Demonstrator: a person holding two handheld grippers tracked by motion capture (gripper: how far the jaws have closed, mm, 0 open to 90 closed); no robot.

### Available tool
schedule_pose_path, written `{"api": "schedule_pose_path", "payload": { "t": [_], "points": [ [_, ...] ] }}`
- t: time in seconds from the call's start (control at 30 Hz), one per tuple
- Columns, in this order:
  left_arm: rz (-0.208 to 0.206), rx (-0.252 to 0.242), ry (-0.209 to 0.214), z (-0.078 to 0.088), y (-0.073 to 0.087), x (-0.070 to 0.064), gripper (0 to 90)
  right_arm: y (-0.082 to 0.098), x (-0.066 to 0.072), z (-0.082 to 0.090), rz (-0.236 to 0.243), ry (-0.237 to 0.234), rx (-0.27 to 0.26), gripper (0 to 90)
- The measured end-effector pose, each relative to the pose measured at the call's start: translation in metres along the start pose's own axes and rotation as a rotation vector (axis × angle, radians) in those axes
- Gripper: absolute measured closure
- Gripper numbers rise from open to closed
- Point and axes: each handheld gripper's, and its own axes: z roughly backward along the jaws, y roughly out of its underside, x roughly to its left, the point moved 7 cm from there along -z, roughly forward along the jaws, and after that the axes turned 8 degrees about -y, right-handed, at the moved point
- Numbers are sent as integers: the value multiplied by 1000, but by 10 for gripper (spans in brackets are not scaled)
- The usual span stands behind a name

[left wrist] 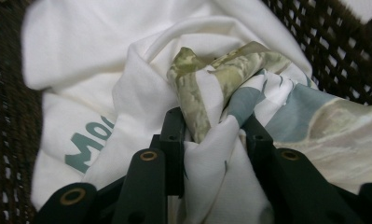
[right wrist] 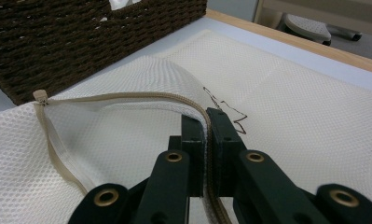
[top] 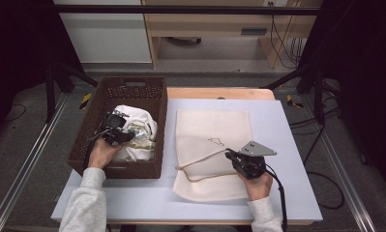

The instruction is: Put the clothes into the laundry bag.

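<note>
A brown wicker basket (top: 91, 130) at the left holds a crumpled white garment (top: 138, 120) with teal lettering and a green-grey print. My left gripper (top: 125, 136) reaches into the basket, shut on a bunched fold of that garment (left wrist: 104, 70), with cloth squeezed between the jaws of the left gripper (left wrist: 214, 123). A cream mesh laundry bag (top: 212, 123) lies flat on the table's middle. My right gripper (top: 229, 154) pinches the bag's upper zipper edge (right wrist: 127, 96), lifting it so the mouth gapes. In the right gripper view the right gripper (right wrist: 207, 119) is shut on that edge.
A pale blue mat (top: 282, 145) covers the table, with a wooden edge (top: 219, 93) at the back. The basket's wall (right wrist: 81, 32) stands just left of the bag. A zip end tab (right wrist: 40, 95) sits at the opening's far corner. Cables and stands lie on the floor.
</note>
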Motion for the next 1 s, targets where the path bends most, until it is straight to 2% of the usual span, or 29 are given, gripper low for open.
{"api": "schedule_pose_path", "payload": {
  "t": [0.13,0.27,0.4,0.5,0.6,0.67,0.8,1.0],
  "points": [
    [45,-106,-22,12,-5,6,677,0,0,0,-2,0,-2,861],
    [90,-200,-26,23,-10,11,681,0,0,0,-1,1,-1,861],
    [163,-295,-27,34,-14,19,683,0,0,0,-4,0,-2,862],
    [194,-369,-44,43,-17,24,683,0,0,0,-5,-1,-1,862],
    [214,-410,-75,52,-20,29,683,0,0,0,-6,-2,2,863],
    [235,-442,-77,58,-21,33,683,0,0,0,-7,-3,1,863],
    [300,-519,-71,73,-24,40,684,0,0,0,-7,-3,0,863],
    [355,-620,-61,99,-31,44,684,0,0,0,-8,-5,0,864]
  ]
}}
